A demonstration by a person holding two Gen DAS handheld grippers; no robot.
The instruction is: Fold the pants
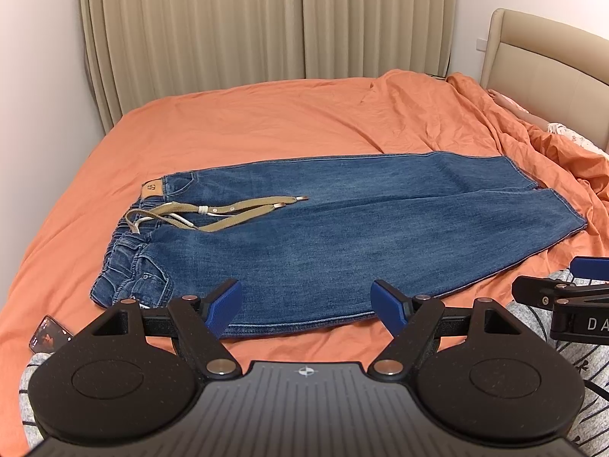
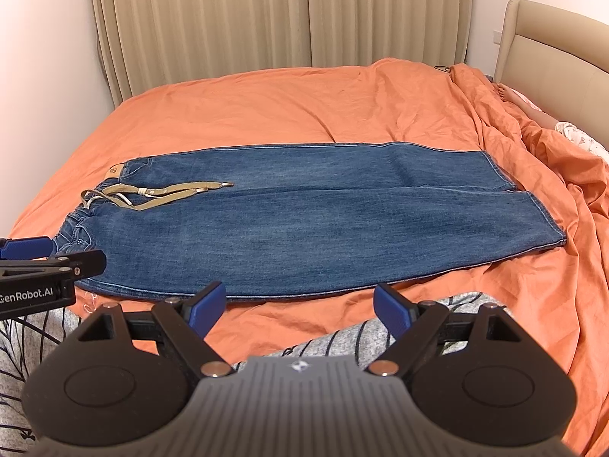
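Note:
Blue jeans (image 1: 323, 236) lie flat on the orange bed sheet (image 1: 247, 122), waistband to the left, leg hems to the right, with a tan drawstring (image 1: 228, 211) across the waist. The jeans also show in the right wrist view (image 2: 304, 221). My left gripper (image 1: 307, 306) is open and empty, above the near edge of the jeans by the waist. My right gripper (image 2: 300, 306) is open and empty, just short of the near edge of the legs. Its fingers show at the right edge of the left wrist view (image 1: 590, 266).
A phone (image 1: 49, 339) lies on the sheet at the near left. A bunched orange duvet (image 1: 552, 144) and a beige headboard (image 1: 552, 61) lie at the right. Curtains (image 1: 266, 19) hang behind the bed. Grey patterned fabric (image 2: 361, 339) lies near the grippers.

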